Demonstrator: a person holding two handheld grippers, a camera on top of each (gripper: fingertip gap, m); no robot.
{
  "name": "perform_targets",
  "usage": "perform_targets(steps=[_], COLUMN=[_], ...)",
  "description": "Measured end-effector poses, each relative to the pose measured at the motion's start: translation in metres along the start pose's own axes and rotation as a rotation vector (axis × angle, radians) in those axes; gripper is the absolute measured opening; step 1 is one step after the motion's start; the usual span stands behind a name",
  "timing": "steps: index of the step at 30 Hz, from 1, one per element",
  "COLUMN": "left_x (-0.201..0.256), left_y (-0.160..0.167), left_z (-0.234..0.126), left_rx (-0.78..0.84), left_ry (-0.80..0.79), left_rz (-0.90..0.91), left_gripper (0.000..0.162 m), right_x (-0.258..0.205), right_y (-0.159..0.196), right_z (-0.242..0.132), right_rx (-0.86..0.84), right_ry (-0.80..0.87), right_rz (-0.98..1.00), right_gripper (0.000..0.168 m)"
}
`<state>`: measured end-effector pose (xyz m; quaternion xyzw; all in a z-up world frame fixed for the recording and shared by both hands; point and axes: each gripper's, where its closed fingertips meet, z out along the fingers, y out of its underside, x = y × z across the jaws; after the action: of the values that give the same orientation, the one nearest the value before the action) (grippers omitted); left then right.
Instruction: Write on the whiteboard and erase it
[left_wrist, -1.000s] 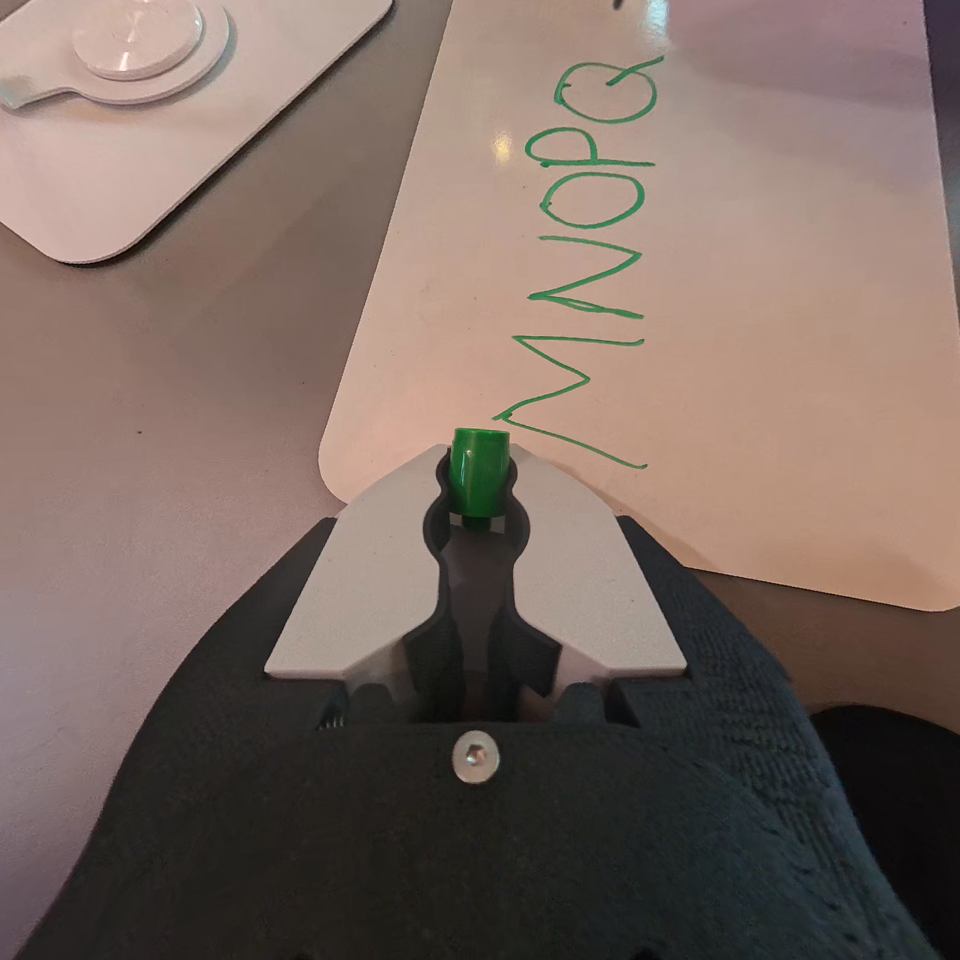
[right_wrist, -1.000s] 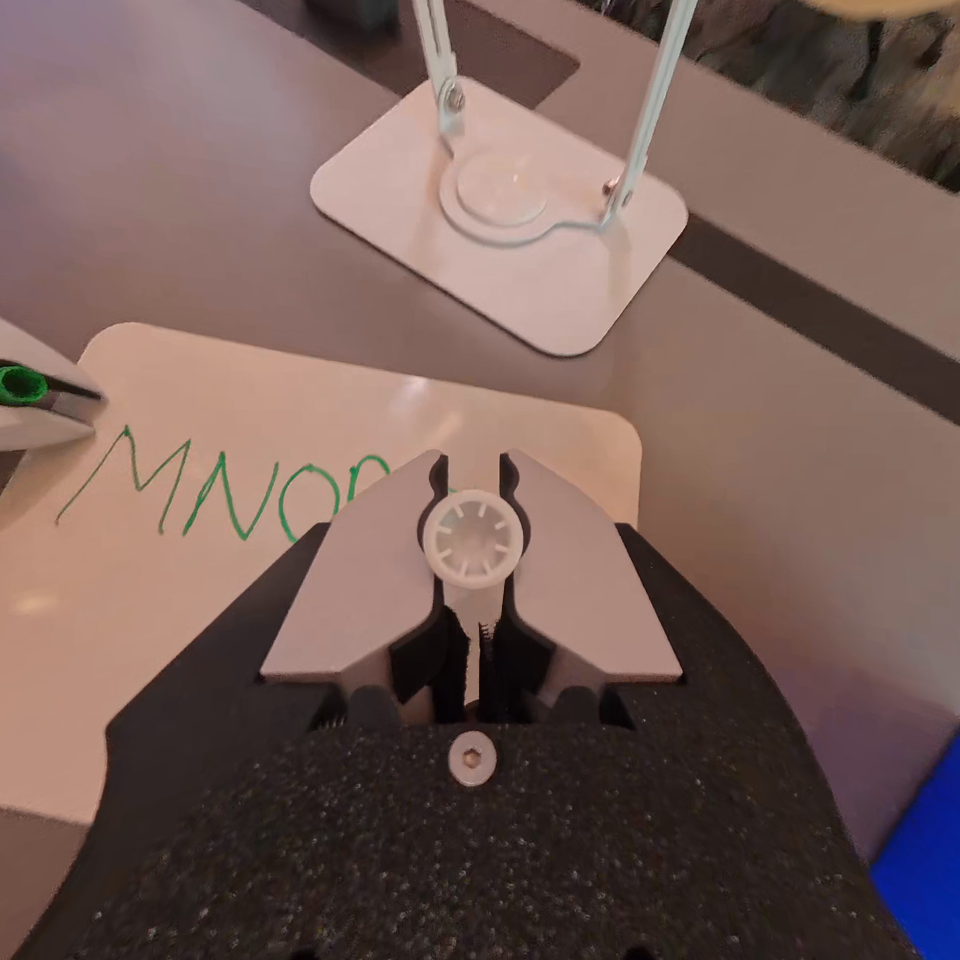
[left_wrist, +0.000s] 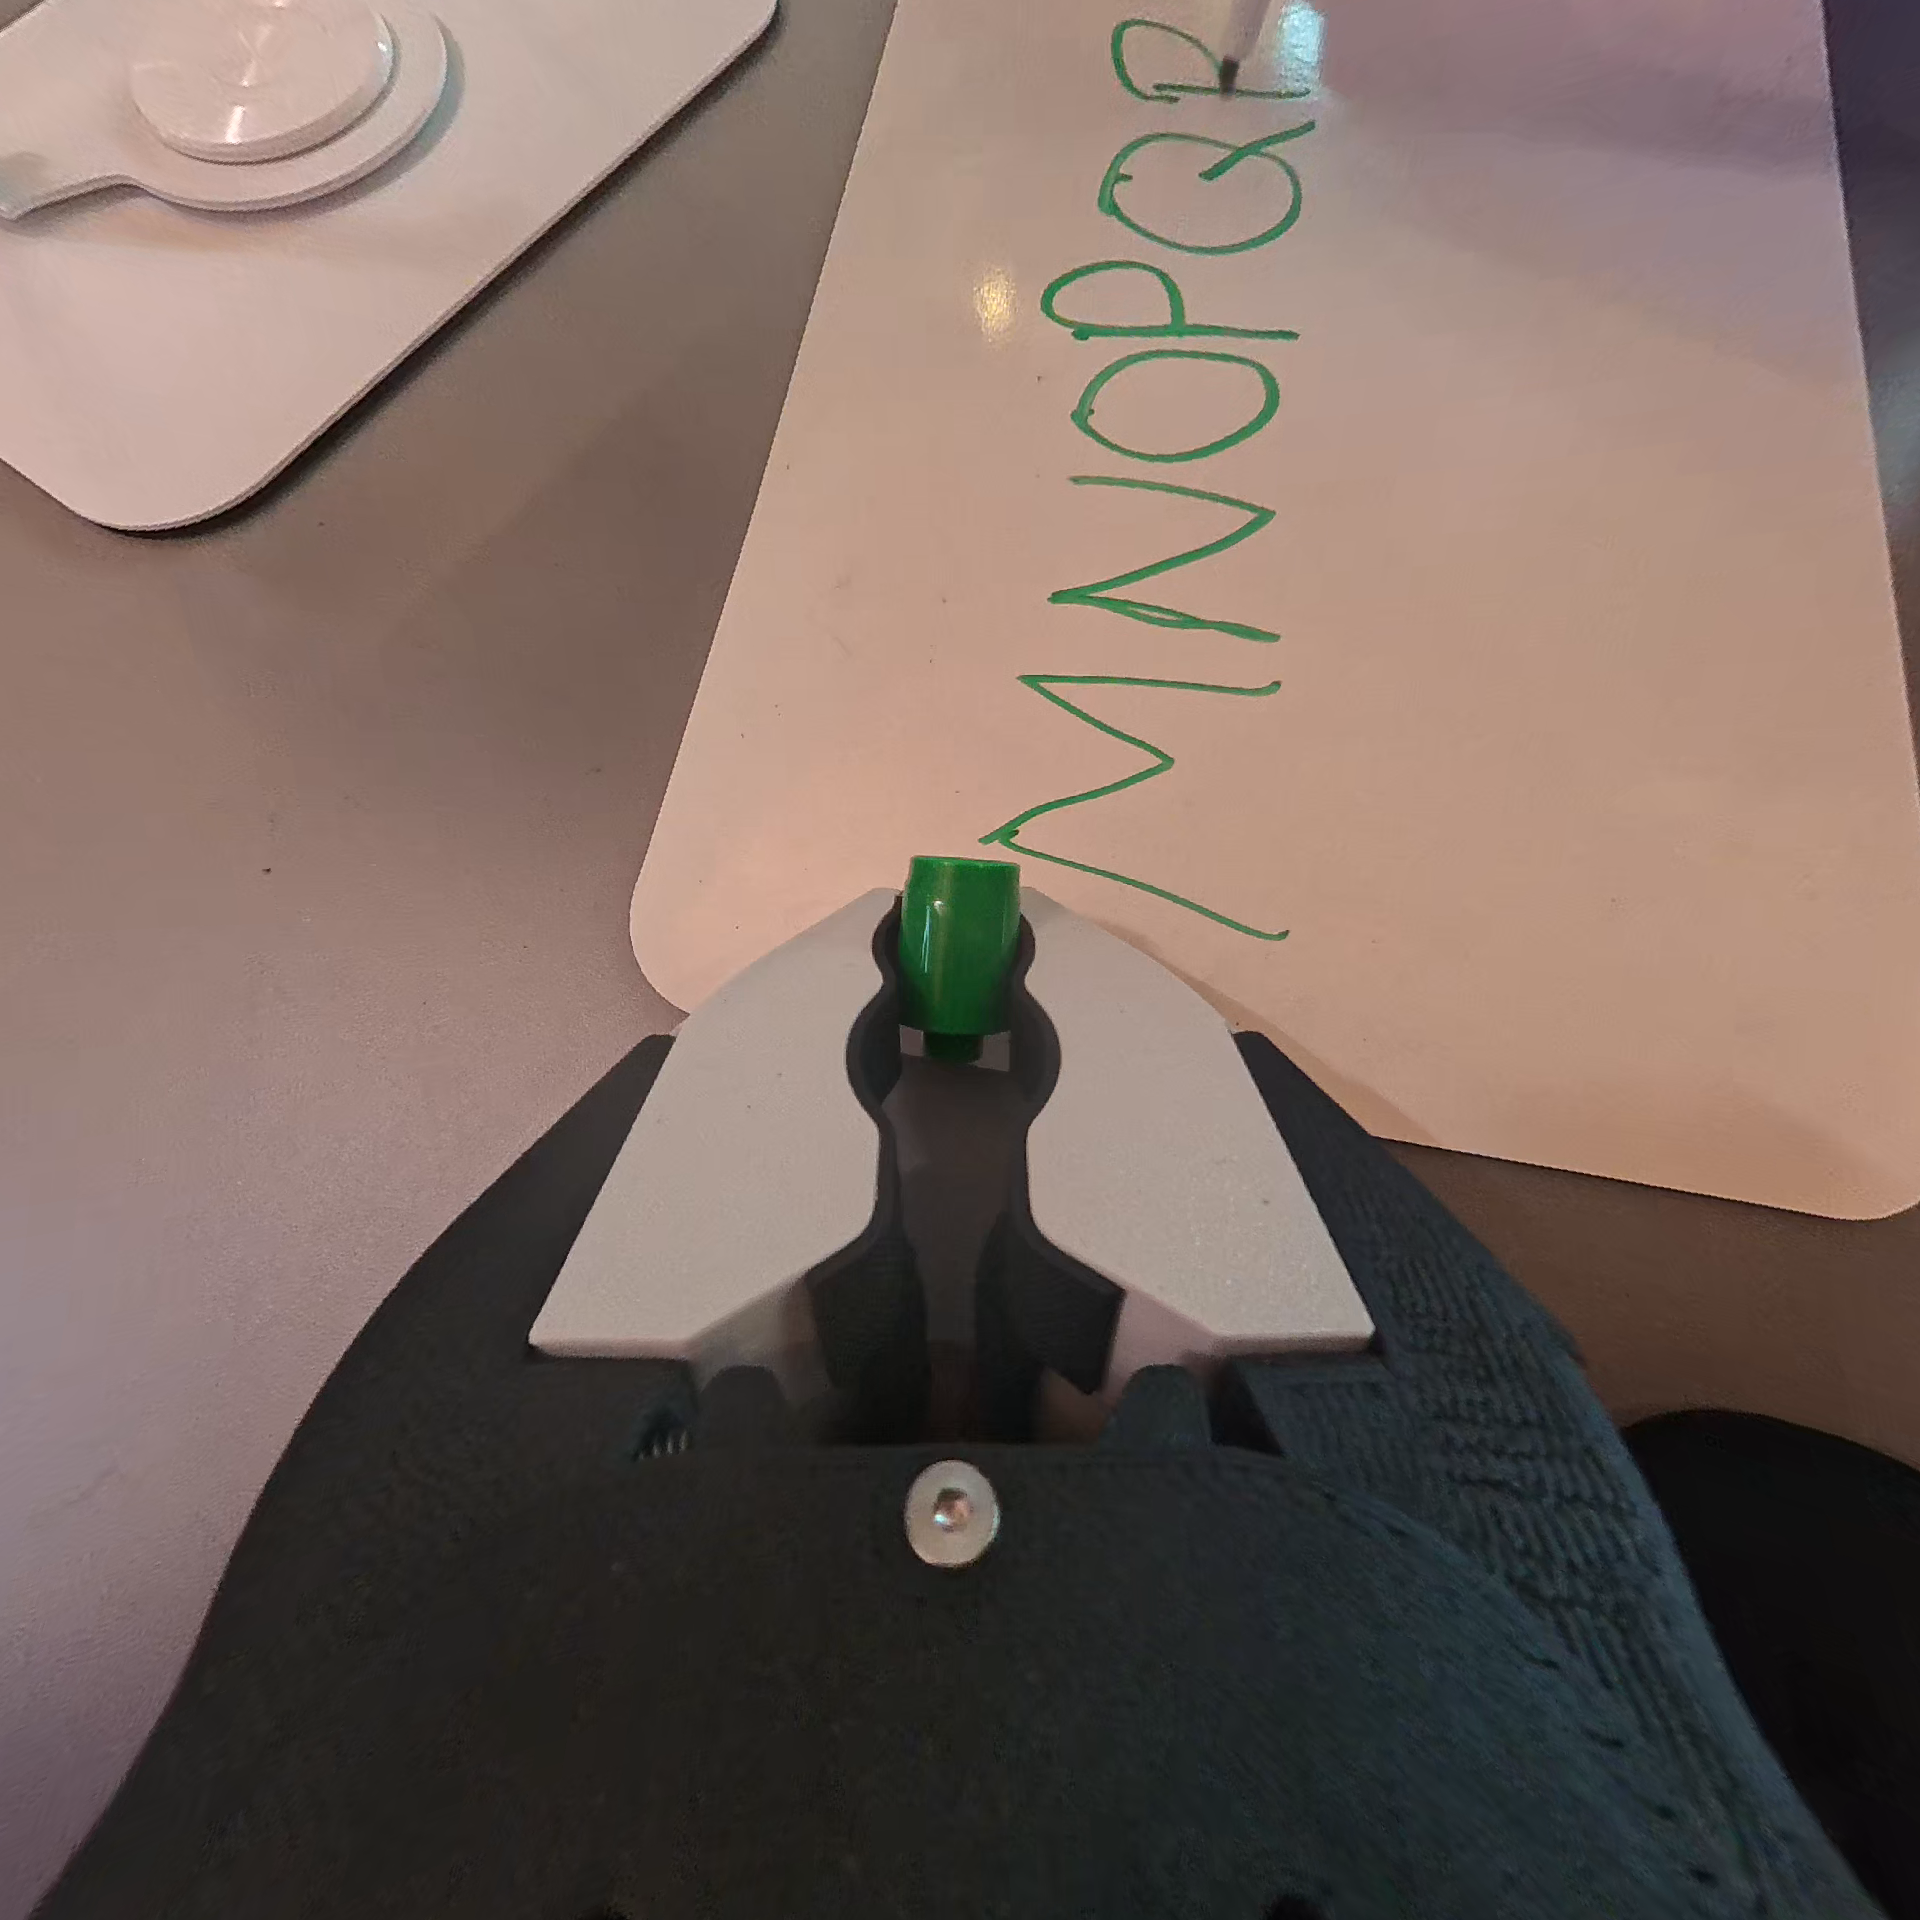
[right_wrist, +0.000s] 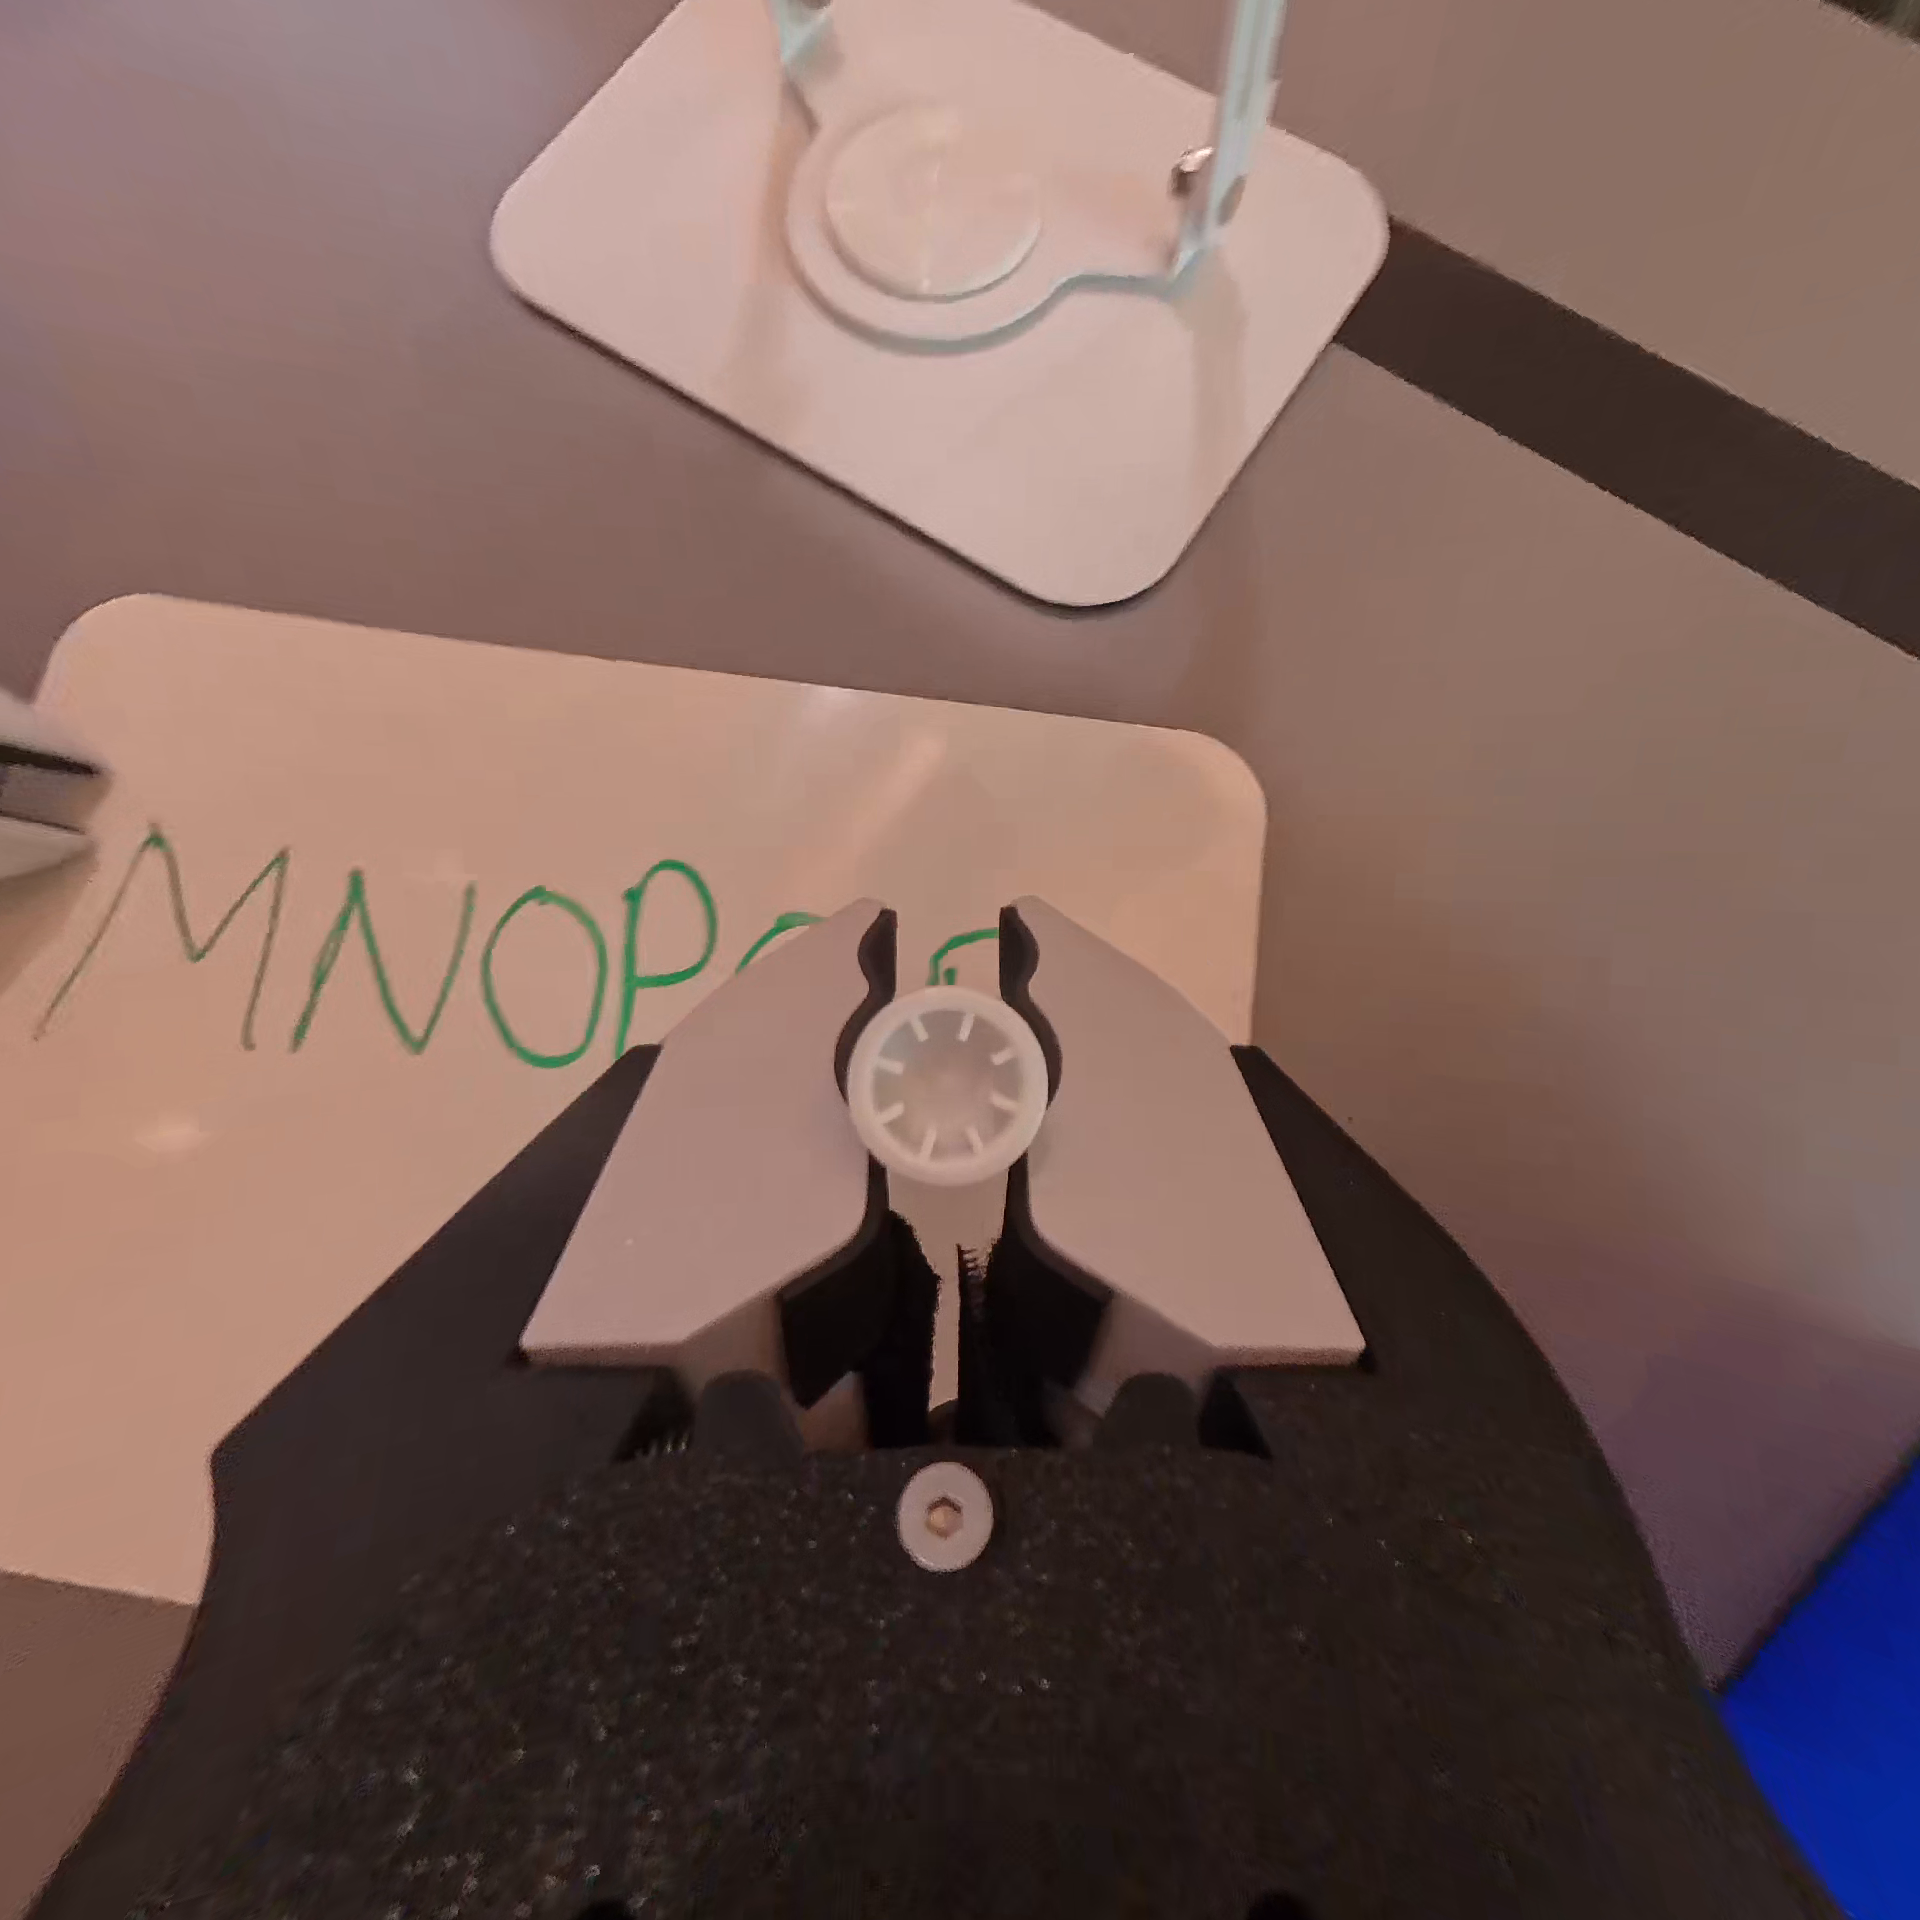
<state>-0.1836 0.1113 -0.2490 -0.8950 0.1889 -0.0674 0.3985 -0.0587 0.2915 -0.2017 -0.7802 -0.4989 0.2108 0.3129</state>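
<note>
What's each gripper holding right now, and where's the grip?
Left gripper is shut on the green marker cap, around its sides. Right gripper is shut on the marker, gripped near its white rear end.

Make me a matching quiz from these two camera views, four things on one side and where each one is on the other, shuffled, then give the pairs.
Things
1. green cap
2. white marker
3. whiteboard
4. white stand base

Places
A. lying flat on the table, bearing green writing
B. clamped in the left hand-held gripper
C. on the table beyond the board, with thin metal legs rising from it
D. clamped in the right hand-held gripper, butt end facing the camera

Pairs: 1-B, 2-D, 3-A, 4-C
</note>
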Motion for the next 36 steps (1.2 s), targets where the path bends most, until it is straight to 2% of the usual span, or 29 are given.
perform_targets(steps=[3, 6, 7, 9, 11, 14, 16, 19, 25, 32, 36], left_x=[0.0, 0.0, 0.0, 0.0, 0.0, 0.015, 0.029, 0.047, 0.058, 0.07, 0.064], left_y=[0.0, 0.0, 0.0, -0.001, -0.001, -0.014, -0.027, -0.042, -0.054, -0.054, -0.052], left_z=[0.0, 0.0, 0.0, 0.0, 0.0, -0.004, -0.01, -0.02, -0.031, -0.033, -0.033], left_rx=[0.001, 0.001, 0.001, 0.004, 0.008, 0.095, 0.182, 0.286, 0.377, 0.374, 0.367], left_ry=[-0.002, 0.001, -0.001, -0.01, -0.012, 0.063, 0.125, 0.197, 0.199, 0.191, 0.164], left_rz=[0.004, -0.001, 0.003, 0.016, 0.03, 0.089, 0.127, 0.187, 0.275, 0.386, 0.369], left_gripper=[0.016, 0.016, 0.016, 0.016, 0.016, 0.015, 0.015, 0.015, 0.015, 0.015, 0.014], right_x=[0.007, 0.045, 0.048, 0.034, 0.001, -0.082, -0.131, -0.167, -0.19, -0.206, -0.208], right_y=[0.002, 0.022, 0.019, -0.003, -0.026, -0.056, -0.059, -0.053, -0.042, -0.034, -0.031], right_z=[-0.002, -0.021, -0.028, -0.043, -0.062, -0.096, -0.109, -0.104, -0.086, -0.07, -0.065], right_rx=[0.016, -0.082, -0.041, 0.141, 0.334, 0.622, 0.7, 0.721, 0.658, 0.598, 0.616], right_ry=[0.041, 0.203, 0.216, 0.174, 0.059, -0.334, -0.571, -0.67, -0.758, -0.757, -0.716], right_rz=[-0.002, 0.04, 0.038, 0.023, 0.021, 0.067, 0.11, 0.123, 0.164, 0.13, 0.138], right_gripper=[0.02, 0.02, 0.02, 0.02, 0.019, 0.02, 0.02, 0.02, 0.02, 0.02, 0.02])
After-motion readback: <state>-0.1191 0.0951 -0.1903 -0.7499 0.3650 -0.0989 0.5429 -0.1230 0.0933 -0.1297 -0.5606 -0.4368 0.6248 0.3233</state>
